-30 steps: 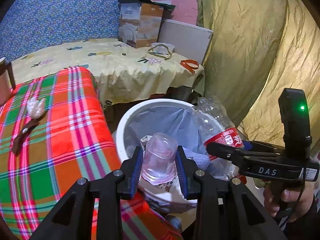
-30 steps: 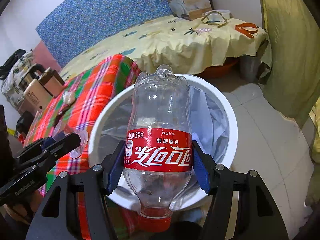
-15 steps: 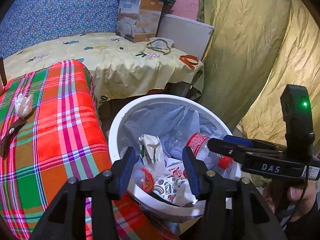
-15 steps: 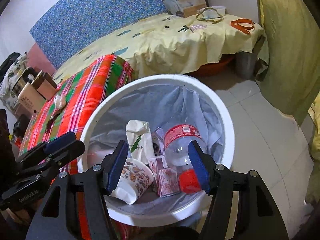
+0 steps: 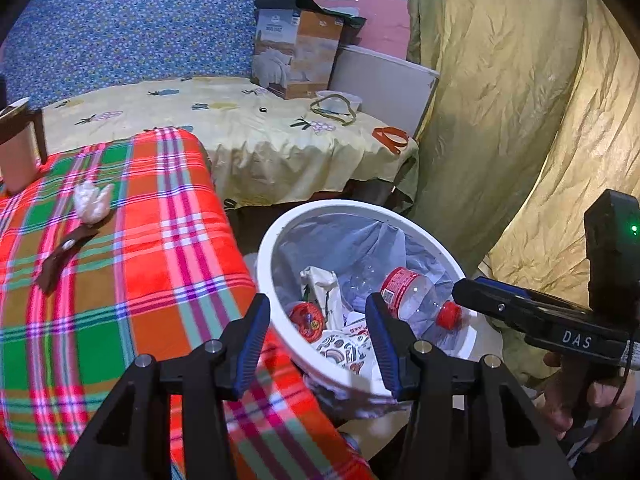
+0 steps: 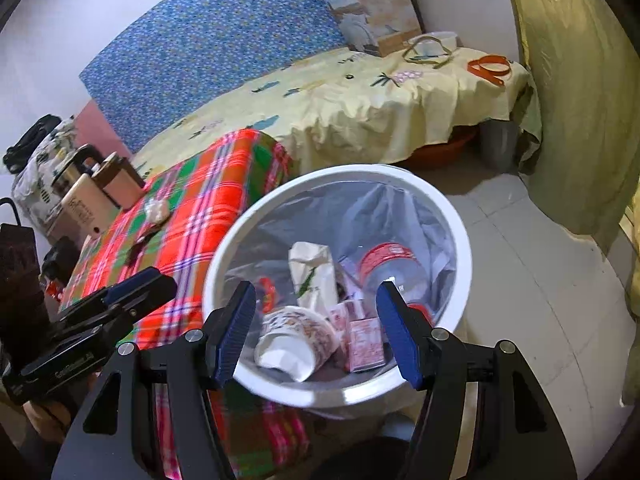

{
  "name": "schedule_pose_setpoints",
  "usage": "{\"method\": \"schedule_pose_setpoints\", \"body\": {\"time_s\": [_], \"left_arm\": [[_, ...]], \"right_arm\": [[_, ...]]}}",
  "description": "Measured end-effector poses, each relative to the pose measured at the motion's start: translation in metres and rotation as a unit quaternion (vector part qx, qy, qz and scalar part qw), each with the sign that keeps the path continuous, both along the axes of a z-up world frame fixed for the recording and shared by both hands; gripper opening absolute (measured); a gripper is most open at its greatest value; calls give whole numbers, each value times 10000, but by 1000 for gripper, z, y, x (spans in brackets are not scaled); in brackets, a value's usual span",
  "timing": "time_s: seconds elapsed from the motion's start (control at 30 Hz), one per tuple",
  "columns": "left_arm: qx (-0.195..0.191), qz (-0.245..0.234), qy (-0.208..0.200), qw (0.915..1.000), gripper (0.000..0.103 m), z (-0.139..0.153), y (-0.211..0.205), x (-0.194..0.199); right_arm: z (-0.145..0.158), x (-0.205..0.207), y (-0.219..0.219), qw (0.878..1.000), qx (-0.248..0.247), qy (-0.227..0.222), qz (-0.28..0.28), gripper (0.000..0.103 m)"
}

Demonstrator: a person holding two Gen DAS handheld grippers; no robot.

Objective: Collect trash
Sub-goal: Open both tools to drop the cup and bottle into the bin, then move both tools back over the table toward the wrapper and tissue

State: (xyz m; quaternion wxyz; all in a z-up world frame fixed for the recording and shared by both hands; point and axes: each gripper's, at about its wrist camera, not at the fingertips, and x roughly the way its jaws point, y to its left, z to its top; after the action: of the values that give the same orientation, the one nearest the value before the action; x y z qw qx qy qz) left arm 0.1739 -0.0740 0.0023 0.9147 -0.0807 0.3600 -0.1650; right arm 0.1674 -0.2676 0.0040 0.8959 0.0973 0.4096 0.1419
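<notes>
A white round bin (image 5: 264,268) (image 6: 400,172) with a grey liner stands beside the plaid-covered table (image 5: 132,288). Inside lie a clear cola bottle (image 5: 412,296) (image 6: 386,260) with a red cap, a patterned paper cup (image 6: 296,336), a white wrapper (image 6: 312,268) and a small pink box (image 6: 362,338). My left gripper (image 5: 316,320) hovers open over the bin's near rim, holding nothing. Above the bin, my right gripper (image 6: 316,300) is open and holds nothing either. On the plaid cloth lie a crumpled white tissue (image 5: 92,200) and a brown wrapper (image 5: 64,256).
A bed with a yellow sheet (image 5: 240,128) lies behind the bin, bearing a cardboard box (image 5: 296,52) and an orange strap (image 5: 390,138). A yellow-green curtain (image 5: 500,100) hangs on the right. A mug (image 5: 20,152) stands on the plaid table. Tiled floor (image 6: 520,260) shows right of the bin.
The left gripper let go of a clear plastic cup and the right let go of the cola bottle. Both things dropped into the bin. Both grippers now stand open.
</notes>
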Motion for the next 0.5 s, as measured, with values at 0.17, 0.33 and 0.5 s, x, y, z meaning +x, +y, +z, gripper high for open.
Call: {"method": "schedule_pose_setpoints", "body": {"time_s": [0.17, 0.33, 0.5], "left_arm": [[37, 159, -93, 9998, 51, 7, 10, -16], [80, 304, -181, 9993, 51, 12, 22, -28], [107, 430, -231, 9987, 51, 14, 31, -39]], "right_arm": [[6, -9, 10, 9998, 30, -122, 168, 64], [7, -16, 19, 9993, 79, -162, 325, 64], [8, -24, 31, 9987, 89, -168, 483, 64]]}}
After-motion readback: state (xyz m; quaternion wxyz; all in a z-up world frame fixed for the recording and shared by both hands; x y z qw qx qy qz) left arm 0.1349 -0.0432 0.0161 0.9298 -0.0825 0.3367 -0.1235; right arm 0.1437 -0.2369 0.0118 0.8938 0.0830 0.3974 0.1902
